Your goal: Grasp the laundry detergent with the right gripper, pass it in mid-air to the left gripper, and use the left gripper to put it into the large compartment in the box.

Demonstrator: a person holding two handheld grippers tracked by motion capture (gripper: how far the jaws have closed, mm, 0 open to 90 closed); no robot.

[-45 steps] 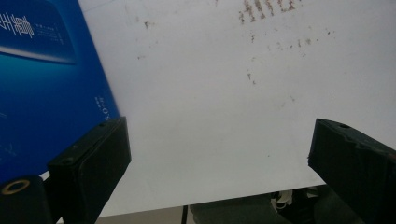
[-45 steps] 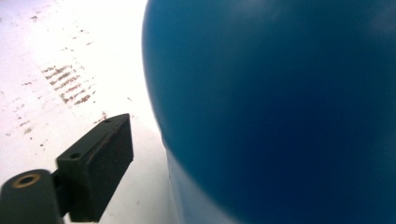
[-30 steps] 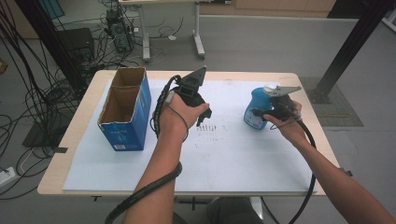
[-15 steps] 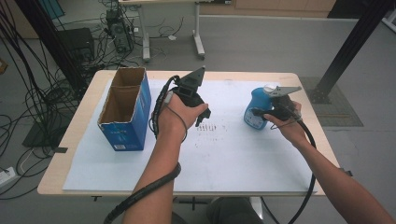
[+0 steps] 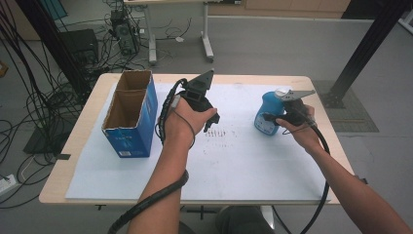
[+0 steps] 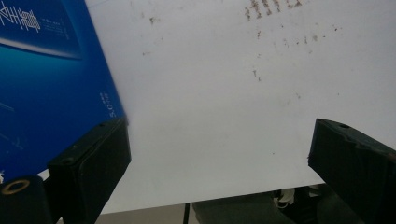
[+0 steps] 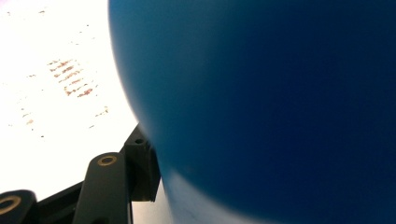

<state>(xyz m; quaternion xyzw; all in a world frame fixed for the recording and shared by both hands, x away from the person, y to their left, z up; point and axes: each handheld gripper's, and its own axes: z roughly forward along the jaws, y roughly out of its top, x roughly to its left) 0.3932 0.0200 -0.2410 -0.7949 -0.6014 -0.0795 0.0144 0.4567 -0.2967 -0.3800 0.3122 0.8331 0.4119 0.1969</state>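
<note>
Little has moved since the earlier frame: the right gripper stays pressed around the blue bottle near the worktop's right edge, jaws closed on its body. The left gripper, jaws wide apart and empty, hovers mid-worktop beside the blue carton, with bare white paper toward the near edge.

both forearms are bare, no sleeves in sight. the left tongs are black, topped by a grey three-cornered plate, with a thick black ribbed cable looping by the wrist. the right tongs look the same, with a thinner black cable. their blocky black jaws show brass-ringed screw holes, perhaps rivets.
</note>
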